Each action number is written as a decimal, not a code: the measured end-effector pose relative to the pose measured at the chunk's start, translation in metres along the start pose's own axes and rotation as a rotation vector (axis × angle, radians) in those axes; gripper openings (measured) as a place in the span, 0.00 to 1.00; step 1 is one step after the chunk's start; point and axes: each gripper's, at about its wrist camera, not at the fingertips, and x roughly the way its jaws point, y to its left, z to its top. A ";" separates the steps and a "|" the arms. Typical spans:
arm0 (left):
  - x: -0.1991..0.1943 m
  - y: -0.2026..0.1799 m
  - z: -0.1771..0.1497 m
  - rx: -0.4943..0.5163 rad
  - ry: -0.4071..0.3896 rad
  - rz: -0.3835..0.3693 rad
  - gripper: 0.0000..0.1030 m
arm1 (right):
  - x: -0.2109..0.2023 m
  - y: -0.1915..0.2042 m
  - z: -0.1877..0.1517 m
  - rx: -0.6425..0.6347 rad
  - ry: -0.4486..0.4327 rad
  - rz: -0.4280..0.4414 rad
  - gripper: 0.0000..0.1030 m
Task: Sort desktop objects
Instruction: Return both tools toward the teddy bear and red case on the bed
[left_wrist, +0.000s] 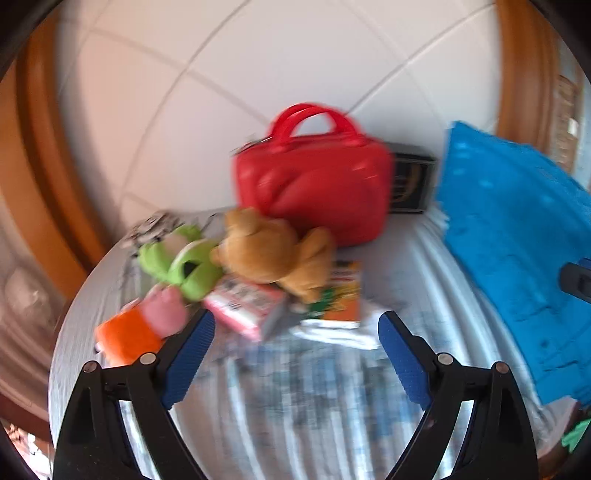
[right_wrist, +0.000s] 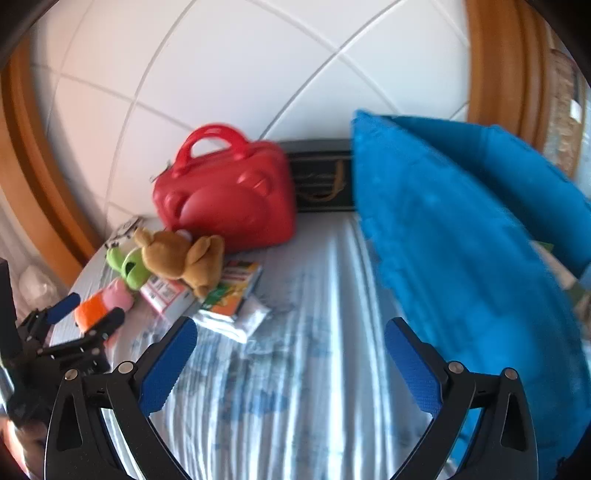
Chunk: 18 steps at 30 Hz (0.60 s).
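While both pairs of tongs, left tongs (left_wrist: 295, 332) and right tongs (right_wrist: 290, 334), hang with jaws apart and empty above the striped counter (right_wrist: 314, 387), a toy heap lies at its far left corner: pink-orange plush (left_wrist: 147, 321), green frog (left_wrist: 181, 264), brown bear (left_wrist: 273, 251), packets (left_wrist: 240, 302). A red case (left_wrist: 314, 184) stands behind, and a blue basket (right_wrist: 461, 240) sits along the right edge.

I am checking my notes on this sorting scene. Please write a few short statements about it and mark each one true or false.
1. The red case stands upright at the wall. True.
2. The brown plush bear lies in front of the case. True.
3. The left gripper holds the bear. False: its jaws stand open and empty.
4. The blue basket is left of the case. False: it is right.
5. The right gripper is shut. False: open.
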 end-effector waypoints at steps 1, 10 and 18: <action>0.007 0.010 0.000 -0.016 0.011 0.019 0.88 | 0.009 0.006 0.001 -0.005 0.012 0.008 1.00; 0.069 0.070 0.028 -0.078 0.068 0.093 0.88 | 0.089 0.040 0.017 -0.014 0.107 0.047 1.00; 0.169 0.085 0.109 -0.084 0.113 0.105 0.88 | 0.172 0.060 0.053 -0.014 0.177 0.055 1.00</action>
